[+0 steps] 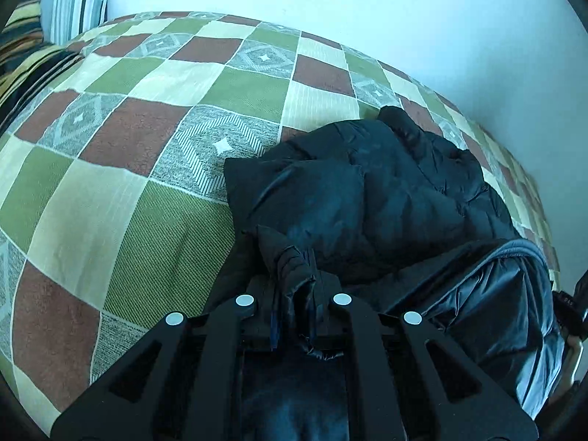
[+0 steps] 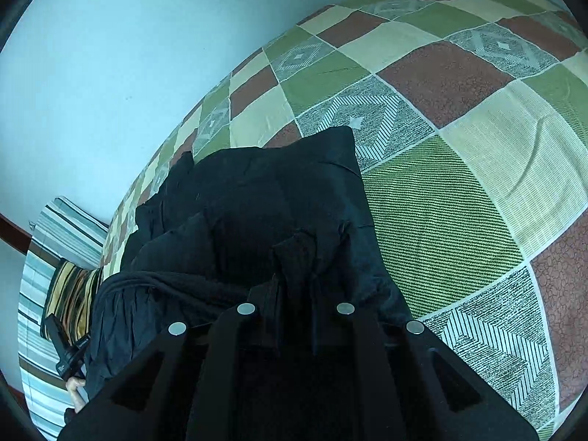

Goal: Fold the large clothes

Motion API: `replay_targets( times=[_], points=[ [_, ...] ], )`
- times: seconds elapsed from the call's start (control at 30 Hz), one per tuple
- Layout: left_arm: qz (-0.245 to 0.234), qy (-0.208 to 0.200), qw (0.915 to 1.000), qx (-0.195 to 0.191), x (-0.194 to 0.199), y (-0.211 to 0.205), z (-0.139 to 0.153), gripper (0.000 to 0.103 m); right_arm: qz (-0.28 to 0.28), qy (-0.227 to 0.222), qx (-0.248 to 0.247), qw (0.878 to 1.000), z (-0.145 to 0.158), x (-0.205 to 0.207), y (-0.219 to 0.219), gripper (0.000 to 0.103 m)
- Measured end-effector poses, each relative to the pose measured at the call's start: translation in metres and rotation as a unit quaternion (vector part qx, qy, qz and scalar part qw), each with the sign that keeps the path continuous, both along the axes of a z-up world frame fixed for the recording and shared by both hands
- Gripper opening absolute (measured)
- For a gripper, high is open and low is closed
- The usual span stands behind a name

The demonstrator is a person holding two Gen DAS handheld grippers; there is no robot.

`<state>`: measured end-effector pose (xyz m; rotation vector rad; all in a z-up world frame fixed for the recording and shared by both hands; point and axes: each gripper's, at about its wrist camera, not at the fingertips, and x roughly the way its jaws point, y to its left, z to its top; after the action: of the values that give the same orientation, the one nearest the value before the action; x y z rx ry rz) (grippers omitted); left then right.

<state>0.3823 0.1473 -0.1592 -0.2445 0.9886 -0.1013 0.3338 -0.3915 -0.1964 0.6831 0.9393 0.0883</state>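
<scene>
A black puffer jacket point(image 1: 386, 198) lies bunched on the bed, its quilted, shiny fabric heaped in thick folds directly ahead of both tools. In the left wrist view the left gripper point(image 1: 294, 290) has its jaws nearly closed, pinching a gathered wad of the jacket's fabric between the fingers; the cloth bulges up above the pinch and a crumpled tail of it hangs back toward the camera. The bulk of the jacket sits ahead and to the right of this gripper, with a greyer inner lining point(image 1: 514, 294) showing at the right side.

In the right wrist view the right gripper point(image 2: 296, 294) is likewise almost closed, clamped on a ridge of the same jacket point(image 2: 264, 205), whose mass spreads ahead and to the left of it.

Beneath the jacket lies a checked bedspread point(image 1: 121, 169) in green, cream, rust and grey diamond-patterned squares; it stretches to the left of the left gripper and to the right of the right one point(image 2: 459, 191). A pale wall point(image 1: 367, 3) rises beyond the bed. Striped bedding point(image 1: 73, 0) sits far ahead and left of the left gripper. At the lower left of the right wrist view, part of the other tool and a hand point(image 2: 75, 397) show beside the jacket.
</scene>
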Motion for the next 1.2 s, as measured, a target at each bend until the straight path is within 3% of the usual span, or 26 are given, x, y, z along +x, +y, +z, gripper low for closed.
replay_targets(
  times=[0.17, 0.27, 0.3, 0.33, 0.47, 0.7, 0.9, 1.2],
  points=[
    [-0.004, -0.013, 0.9998, -0.016, -0.007, 0.005, 0.013, 0.021, 0.009, -0.014, 0.000, 1.000, 0.013, -0.006, -0.003, 0.021],
    [0.007, -0.029, 0.9988, -0.040, -0.018, 0.013, 0.024, 0.043, 0.003, -0.025, 0.004, 1.000, 0.021, -0.015, -0.008, 0.031],
    [0.009, -0.040, 0.9985, -0.037, -0.022, 0.015, 0.029, 0.056, 0.002, -0.026, 0.004, 1.000, 0.023, -0.015, -0.009, 0.032],
    [0.011, -0.052, 0.9981, -0.031, -0.027, 0.016, 0.035, 0.062, 0.001, -0.028, 0.003, 1.000, 0.025, -0.018, -0.011, 0.035],
    [0.001, -0.085, 0.9962, -0.019, -0.041, 0.023, 0.051, 0.069, -0.003, -0.046, -0.007, 0.999, 0.039, -0.032, -0.016, 0.055],
    [-0.037, -0.086, 0.9955, -0.013, -0.049, 0.037, 0.047, 0.071, 0.035, -0.065, -0.040, 0.996, 0.051, -0.037, -0.022, 0.062],
    [-0.072, -0.078, 0.9934, 0.043, -0.045, 0.036, 0.037, 0.072, 0.090, -0.043, -0.101, 0.990, 0.041, -0.018, -0.013, 0.063],
    [-0.132, -0.057, 0.9870, 0.071, -0.017, 0.021, 0.025, 0.072, 0.130, -0.026, -0.114, 0.985, 0.025, -0.001, -0.003, 0.063]
  ],
)
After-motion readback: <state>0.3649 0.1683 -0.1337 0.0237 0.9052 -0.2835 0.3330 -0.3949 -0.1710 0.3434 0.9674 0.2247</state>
